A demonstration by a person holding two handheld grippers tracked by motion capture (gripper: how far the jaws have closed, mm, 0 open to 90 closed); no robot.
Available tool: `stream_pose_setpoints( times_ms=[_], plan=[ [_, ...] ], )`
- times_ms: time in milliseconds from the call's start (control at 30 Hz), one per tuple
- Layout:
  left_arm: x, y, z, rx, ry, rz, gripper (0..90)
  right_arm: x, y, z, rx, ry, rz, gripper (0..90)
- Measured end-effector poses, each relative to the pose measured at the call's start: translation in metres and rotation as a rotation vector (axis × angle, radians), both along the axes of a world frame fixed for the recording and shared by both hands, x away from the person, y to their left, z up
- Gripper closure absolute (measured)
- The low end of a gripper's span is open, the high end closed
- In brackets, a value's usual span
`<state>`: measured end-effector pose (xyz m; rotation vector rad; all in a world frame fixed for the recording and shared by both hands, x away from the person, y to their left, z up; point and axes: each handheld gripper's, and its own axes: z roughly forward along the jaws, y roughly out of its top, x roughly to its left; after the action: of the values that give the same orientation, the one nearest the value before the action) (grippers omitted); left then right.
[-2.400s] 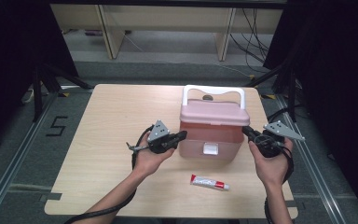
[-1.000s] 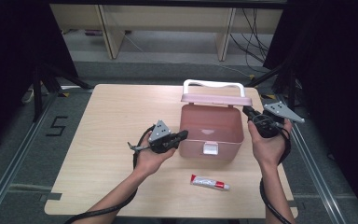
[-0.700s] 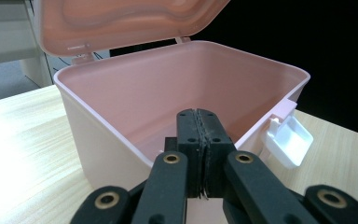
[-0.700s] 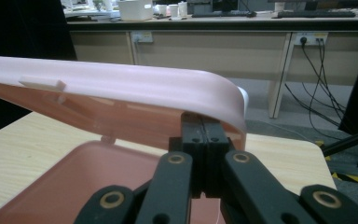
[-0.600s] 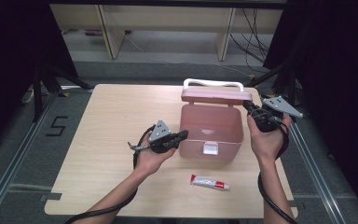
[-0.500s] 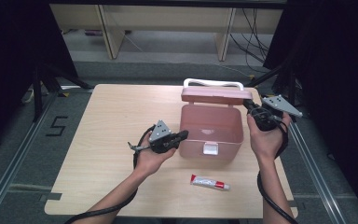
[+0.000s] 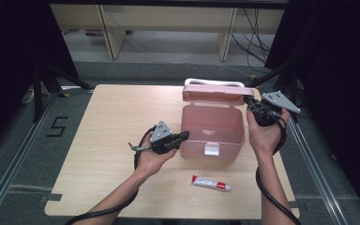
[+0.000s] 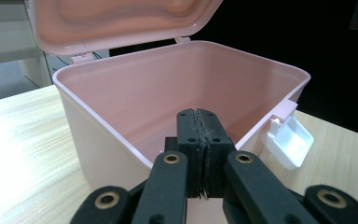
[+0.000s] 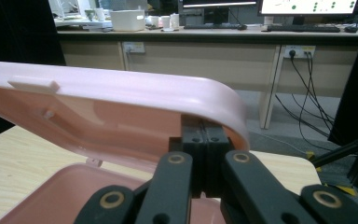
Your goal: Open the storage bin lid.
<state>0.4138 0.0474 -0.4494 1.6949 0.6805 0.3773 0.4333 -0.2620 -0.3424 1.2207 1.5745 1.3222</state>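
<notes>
The pink box [image 7: 212,133] is seen standing on the right half of the wooden table [image 7: 108,140], its lid [image 7: 218,92] raised and tipped back on the far-side hinges, with the white latch [image 7: 211,149] hanging on the near wall.

The left gripper [image 7: 183,136] is held low at the box's left near corner. In the left gripper view its jaws are pressed flat together with nothing between them, the tips set just over the box rim [image 8: 107,133] and the pale interior lying open beyond. Contact with the wall is likely, though the exact touch is hidden below the jaws.

The right gripper [image 7: 249,101] is raised at the right end of the lid. In the right gripper view its jaws are likewise clenched pad to pad, empty, and tucked under the rounded lid edge [image 9: 214,100], so that the lid is propped from beneath rather than pinched. The lid is not gripped by either claw.

A small tube [image 7: 211,183], white with a red end, is left lying on the table in front of the box, well apart from both grippers and touched by neither.
</notes>
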Motion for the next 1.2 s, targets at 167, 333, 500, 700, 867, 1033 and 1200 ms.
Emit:
stream_pose_setpoints(
  times_ms=[167, 333, 500, 700, 867, 1033, 1200],
  plan=[
    [0.0, 0.0, 0.0, 0.0, 0.0, 0.0, 88.3, 0.003, 0.001, 0.001, 0.004, -0.002, -0.012, 90.0],
    [0.0, 0.0, 0.0, -0.002, 0.001, 0.0, 88.3, 0.009, 0.003, 0.002, -0.004, -0.014, -0.027, 90.0],
    [0.0, 0.0, 0.0, -0.001, 0.0, 0.0, 88.3, 0.014, 0.004, 0.004, -0.014, -0.022, -0.038, 90.0],
    [0.0, 0.0, 0.0, -0.003, 0.0, -0.001, 88.2, 0.021, 0.006, 0.007, -0.019, -0.024, -0.063, 90.0],
    [0.0, 0.0, 0.0, -0.001, -0.001, -0.001, 88.1, 0.028, 0.008, 0.007, -0.017, -0.025, -0.075, 90.0],
    [0.001, 0.0, 0.0, -0.002, -0.001, -0.001, 88.1, 0.03, 0.009, 0.009, -0.015, -0.026, -0.085, 90.0],
    [0.001, 0.0, 0.0, -0.001, -0.001, -0.002, 88.1, 0.035, 0.01, 0.01, -0.027, -0.034, -0.094, 90.0]
  ],
)
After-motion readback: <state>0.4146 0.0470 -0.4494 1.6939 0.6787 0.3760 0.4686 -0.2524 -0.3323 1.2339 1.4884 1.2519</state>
